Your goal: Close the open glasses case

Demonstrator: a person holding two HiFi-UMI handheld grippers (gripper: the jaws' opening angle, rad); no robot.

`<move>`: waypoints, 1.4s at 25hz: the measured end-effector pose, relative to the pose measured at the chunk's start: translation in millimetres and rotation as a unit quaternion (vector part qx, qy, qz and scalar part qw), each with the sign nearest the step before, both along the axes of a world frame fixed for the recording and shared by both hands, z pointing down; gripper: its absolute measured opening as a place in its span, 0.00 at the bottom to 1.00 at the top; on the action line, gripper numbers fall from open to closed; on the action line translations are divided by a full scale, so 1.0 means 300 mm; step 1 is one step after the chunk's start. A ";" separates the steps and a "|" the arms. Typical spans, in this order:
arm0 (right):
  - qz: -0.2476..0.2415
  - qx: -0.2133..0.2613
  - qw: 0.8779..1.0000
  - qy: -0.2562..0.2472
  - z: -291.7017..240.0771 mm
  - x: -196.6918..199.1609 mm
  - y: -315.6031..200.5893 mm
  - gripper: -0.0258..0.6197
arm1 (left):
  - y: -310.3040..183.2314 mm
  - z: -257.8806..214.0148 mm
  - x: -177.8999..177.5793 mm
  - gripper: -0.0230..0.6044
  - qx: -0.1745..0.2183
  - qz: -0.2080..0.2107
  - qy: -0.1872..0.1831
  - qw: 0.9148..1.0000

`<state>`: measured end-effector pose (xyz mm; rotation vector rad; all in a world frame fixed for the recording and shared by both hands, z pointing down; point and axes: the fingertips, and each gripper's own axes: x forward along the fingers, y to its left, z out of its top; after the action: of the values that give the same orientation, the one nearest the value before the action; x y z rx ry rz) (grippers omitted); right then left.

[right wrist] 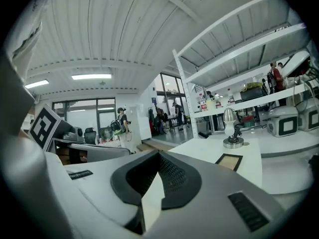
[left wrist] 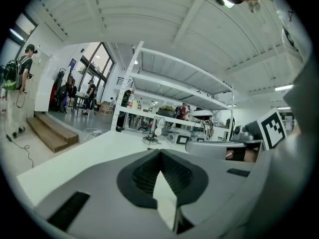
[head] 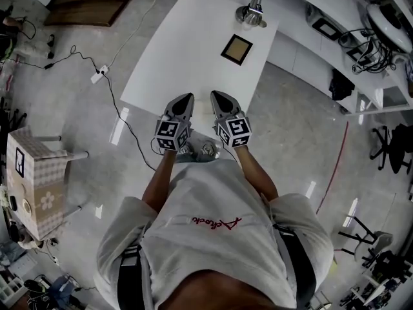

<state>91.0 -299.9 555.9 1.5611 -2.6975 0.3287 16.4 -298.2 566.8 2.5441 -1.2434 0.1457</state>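
One flat dark-rimmed square (head: 237, 49) with a tan middle is seen lying towards the far end of the white surface (head: 174, 57); whether it is the glasses case cannot be told. One metal stand (head: 253, 11) is set just beyond it. Two tools are counted, left tool (head: 187, 99) and right tool (head: 217, 97), held side by side over the near edge, both clenched tip to tip with nothing gripped.

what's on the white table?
Framed tan square and metal stand at the far end. The left claw and right claw cover the near edge; a grey thing under them is unidentifiable.
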 end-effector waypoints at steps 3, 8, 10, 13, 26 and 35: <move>-0.005 0.009 1.000 -0.004 -0.018 0.010 0.030 0.07 | 0.023 -0.016 0.014 0.07 0.007 -0.006 0.000 1.000; -0.004 0.013 1.000 0.005 -0.026 0.029 0.065 0.07 | 0.056 -0.030 0.021 0.07 0.013 -0.010 0.003 1.000; -0.001 0.013 1.000 0.006 -0.029 0.040 0.079 0.07 | 0.067 -0.038 0.029 0.07 0.018 -0.010 0.003 1.000; 0.003 0.013 1.000 0.002 -0.035 0.042 0.112 0.07 | 0.091 -0.049 0.030 0.07 0.022 -0.009 0.005 1.000; 0.028 0.022 0.999 0.015 -0.044 -0.033 0.344 0.07 | 0.316 -0.064 -0.075 0.07 0.037 0.004 0.007 0.999; 0.031 0.016 0.999 0.023 -0.029 -0.074 0.576 0.07 | 0.544 -0.070 -0.113 0.07 0.037 0.000 0.012 0.999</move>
<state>68.9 -127.1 547.1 1.6430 -2.6359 0.2485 -17.4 -135.1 545.8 2.6000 -1.2614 0.0703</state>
